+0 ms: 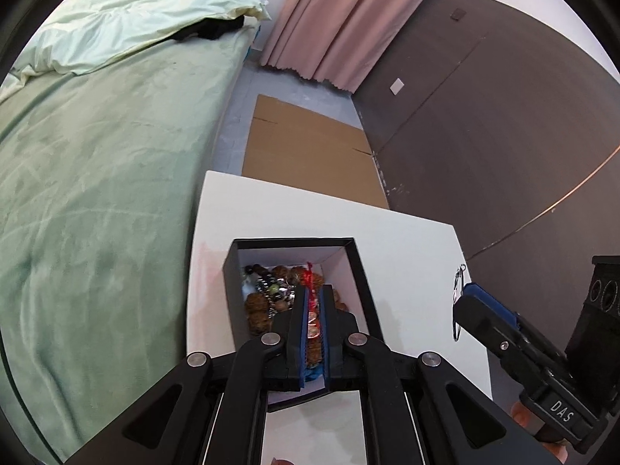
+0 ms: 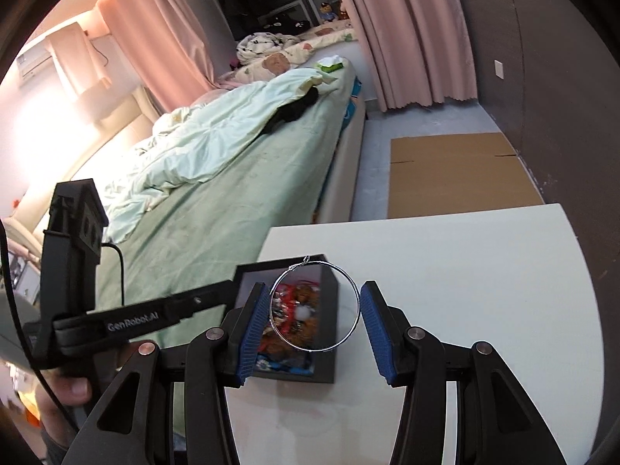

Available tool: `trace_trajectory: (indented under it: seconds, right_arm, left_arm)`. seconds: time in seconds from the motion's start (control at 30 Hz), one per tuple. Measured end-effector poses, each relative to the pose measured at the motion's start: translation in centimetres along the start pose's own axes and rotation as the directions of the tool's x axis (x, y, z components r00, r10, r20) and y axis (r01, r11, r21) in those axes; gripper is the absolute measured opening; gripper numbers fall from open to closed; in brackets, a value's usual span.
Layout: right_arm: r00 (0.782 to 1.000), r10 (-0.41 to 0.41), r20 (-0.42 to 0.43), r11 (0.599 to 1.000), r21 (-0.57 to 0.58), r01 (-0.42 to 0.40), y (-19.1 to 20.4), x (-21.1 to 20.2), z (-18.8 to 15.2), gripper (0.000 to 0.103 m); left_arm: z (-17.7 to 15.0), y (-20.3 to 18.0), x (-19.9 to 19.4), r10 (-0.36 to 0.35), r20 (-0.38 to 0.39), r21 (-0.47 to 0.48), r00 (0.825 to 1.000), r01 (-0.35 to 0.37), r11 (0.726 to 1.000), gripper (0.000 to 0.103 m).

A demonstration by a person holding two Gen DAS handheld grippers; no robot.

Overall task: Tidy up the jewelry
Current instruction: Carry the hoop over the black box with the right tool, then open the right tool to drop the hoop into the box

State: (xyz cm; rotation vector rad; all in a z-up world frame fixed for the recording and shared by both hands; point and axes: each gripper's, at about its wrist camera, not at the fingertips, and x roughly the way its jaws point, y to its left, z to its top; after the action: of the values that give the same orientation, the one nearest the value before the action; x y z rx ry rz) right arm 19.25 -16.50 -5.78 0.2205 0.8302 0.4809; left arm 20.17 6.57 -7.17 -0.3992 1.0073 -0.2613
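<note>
A black jewelry box [image 1: 360, 267] with a white inside stands on the white table [image 1: 407, 232]. It holds a heap of brown bead bracelets [image 1: 257, 310] and dark beads. My left gripper [image 1: 314, 296] reaches down into the box, nearly shut on a red and copper piece of jewelry [image 1: 312, 327]. In the right wrist view the box [image 2: 327, 333] lies below my right gripper [image 2: 314, 302], whose blue pads [image 2: 372, 329] press a thin silver wire bangle [image 2: 350, 283] from both sides above the box. The right gripper also shows in the left wrist view [image 1: 471, 302] with the bangle [image 1: 458, 286].
A bed with green sheets [image 1: 97, 193] runs along the table's left side. Flattened cardboard [image 1: 310, 147] lies on the floor beyond the table. A dark wall [image 1: 484, 116] and pink curtains [image 1: 329, 19] stand to the right and behind.
</note>
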Motion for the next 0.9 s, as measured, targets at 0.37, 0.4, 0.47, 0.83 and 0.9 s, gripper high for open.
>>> trace_trajectory:
  seconds: [0.37,0.4,0.47,0.83,0.9]
  right_arm:
    - [0.997,0.070,-0.007,0.997,0.040,-0.070,1.3,2.0,-0.1,0.049]
    - [0.997,0.075,-0.009,0.996,0.041,-0.074,1.4,2.2,-0.1,0.050]
    - [0.997,0.079,-0.013,0.996,0.043,-0.078,1.7,2.7,-0.1,0.050]
    - [0.986,0.153,-0.064,0.984,0.098,-0.147,1.8,5.3,0.0,0.051]
    - [0.978,0.186,-0.090,0.976,0.133,-0.174,1.6,5.6,0.1,0.061]
  left_arm:
    - [0.5,2.4,-2.1,0.042,0.042,-0.049,0.998,-0.040,0.998,0.021]
    - [0.6,2.6,-2.2,0.037,0.046,-0.054,0.998,-0.034,0.998,0.046]
    - [0.6,2.9,-2.5,0.013,0.064,-0.072,0.998,-0.008,0.997,0.089]
    - [1.3,5.0,-4.2,0.024,0.123,-0.143,0.992,-0.006,0.990,0.094]
    - [1.3,5.2,-4.4,0.025,0.125,-0.145,0.992,-0.007,0.989,0.094]
